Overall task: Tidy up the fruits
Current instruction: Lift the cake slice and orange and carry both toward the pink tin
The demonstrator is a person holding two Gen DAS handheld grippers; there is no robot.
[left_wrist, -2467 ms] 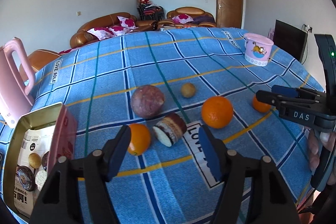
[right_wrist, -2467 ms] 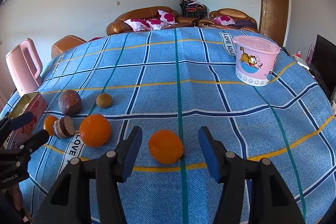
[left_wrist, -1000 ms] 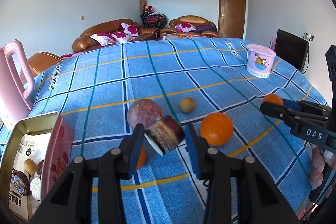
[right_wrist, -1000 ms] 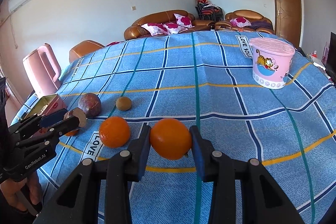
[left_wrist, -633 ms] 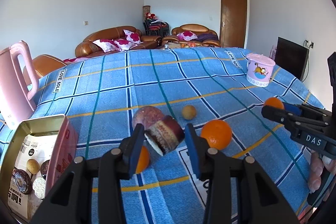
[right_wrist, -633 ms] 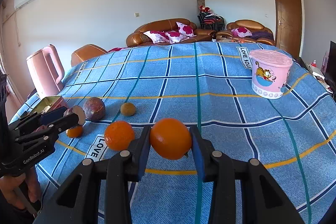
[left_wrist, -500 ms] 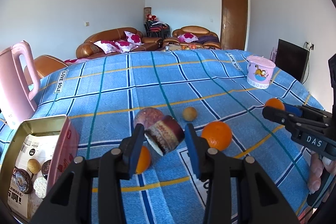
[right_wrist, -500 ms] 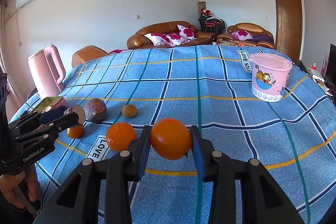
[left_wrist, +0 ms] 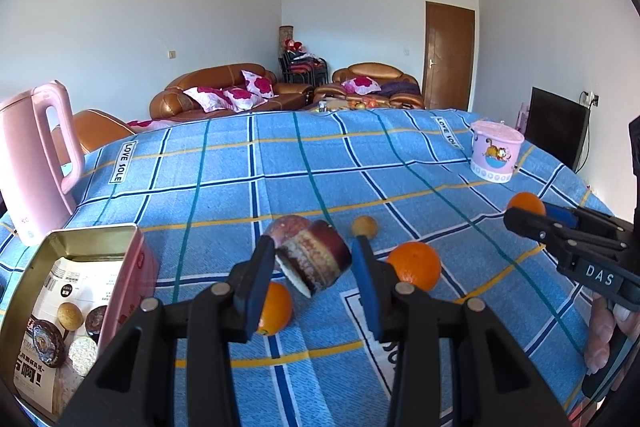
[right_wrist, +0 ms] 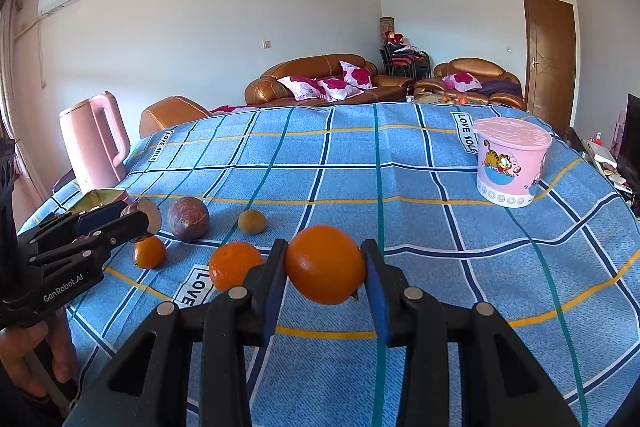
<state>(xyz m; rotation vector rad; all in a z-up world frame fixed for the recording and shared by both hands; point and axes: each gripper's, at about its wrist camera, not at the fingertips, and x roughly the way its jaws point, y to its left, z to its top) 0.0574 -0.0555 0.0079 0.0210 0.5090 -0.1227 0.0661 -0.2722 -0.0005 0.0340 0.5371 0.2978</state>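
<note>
My left gripper (left_wrist: 314, 263) is shut on a cut dark-red fruit half (left_wrist: 314, 261) and holds it above the blue checked cloth (left_wrist: 248, 195). My right gripper (right_wrist: 325, 269) is shut on an orange (right_wrist: 325, 269), also lifted; it shows at the right of the left wrist view (left_wrist: 525, 203). On the cloth lie a whole dark-red fruit (right_wrist: 188, 219), a small brown fruit (right_wrist: 252, 221), a large orange (right_wrist: 234, 265) and a small orange (right_wrist: 149, 252).
An open metal tin (left_wrist: 60, 311) with packaged snacks stands at the near left. A pink kettle (left_wrist: 34, 163) stands behind it. A pink lidded tub (right_wrist: 510, 163) stands at the far right. Sofas lie beyond the table.
Both grippers closed on their fruit and lifted them off the cloth; over the last second both have kept rising slightly with the fruit held.
</note>
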